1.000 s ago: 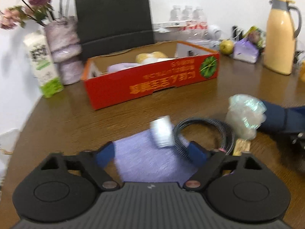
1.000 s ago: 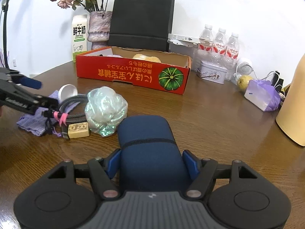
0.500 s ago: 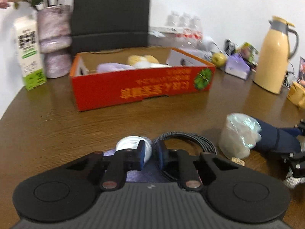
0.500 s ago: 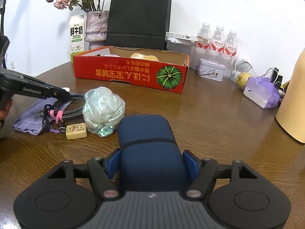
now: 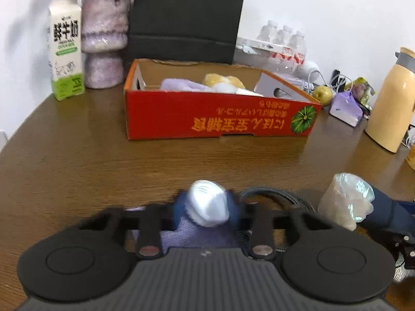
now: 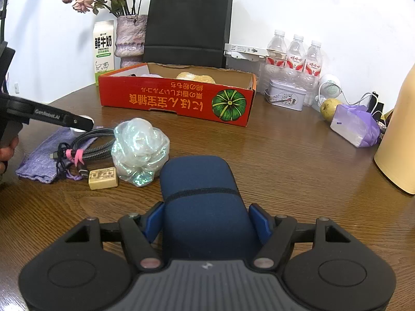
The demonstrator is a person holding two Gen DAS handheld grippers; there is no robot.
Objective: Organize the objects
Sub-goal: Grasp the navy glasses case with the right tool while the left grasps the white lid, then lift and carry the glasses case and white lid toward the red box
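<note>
On my left side, a small white cup point(image 5: 207, 207) sits pinched between the blue pads of the left hand-held gripper point(image 5: 206, 211), though motion blur softens the contact there; it hangs just above a purple cloth point(image 6: 42, 159) lying on the tabletop point(image 5: 90, 160). My right hand-held gripper point(image 6: 207, 219) is clamped on a navy blue case point(image 6: 202, 197), its pads pressed against both flanks, with the case pointing forward low over the wood. Just ahead and to the left of the case I see a crinkled iridescent plastic bag point(image 6: 140, 151), and touching its left side a coiled braided cable point(image 6: 89, 147) bound with a pink tie, which rests partly on the cloth. A small tan eraser-like block point(image 6: 103, 178) lies just beside the bag's front edge. Farther back stands the open red cardboard box point(image 5: 220, 124), already holding a purple item and something yellow. Behind it I make out a black paper bag point(image 6: 188, 23), a milk carton point(image 5: 66, 51) beside a purple vase point(image 5: 105, 39), water bottles point(image 6: 295, 51), and, well to the right, a yellow thermos jug point(image 5: 391, 101).
</note>
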